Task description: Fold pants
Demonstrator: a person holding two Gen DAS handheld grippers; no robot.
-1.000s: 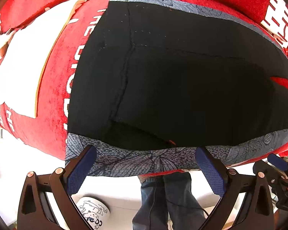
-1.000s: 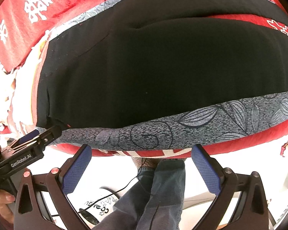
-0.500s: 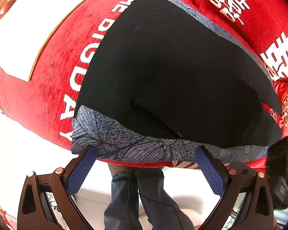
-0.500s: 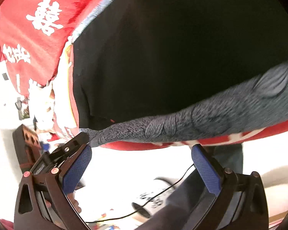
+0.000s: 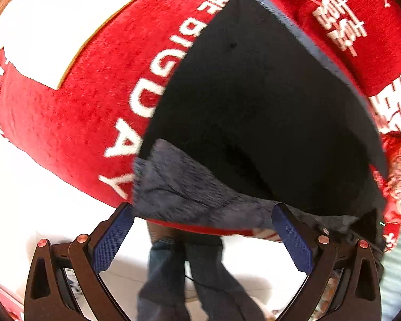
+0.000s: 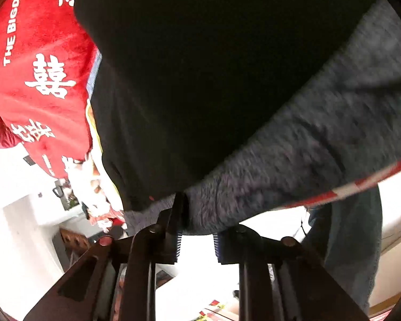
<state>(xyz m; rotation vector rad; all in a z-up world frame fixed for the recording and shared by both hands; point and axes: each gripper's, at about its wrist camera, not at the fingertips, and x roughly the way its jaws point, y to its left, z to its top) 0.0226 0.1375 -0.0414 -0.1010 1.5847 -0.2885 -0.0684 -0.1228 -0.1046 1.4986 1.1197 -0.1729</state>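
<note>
A red blanket (image 5: pixel 66 123) with white letters is spread as the surface, and the black pants (image 5: pixel 254 107) are laid on it, their grey patterned band (image 5: pixel 179 187) along the near edge. The left gripper (image 5: pixel 203 238) is held wide open just before this band. The right gripper (image 6: pixel 196 238) is nearly closed, the band (image 6: pixel 294 165) pinched at its fingertips

Red plush cloth (image 5: pixel 74 123) with white "THE BIGDAY" lettering; blue-jeaned legs (image 5: pixel 189 275) below; white floor (image 5: pixel 26 192).
</note>
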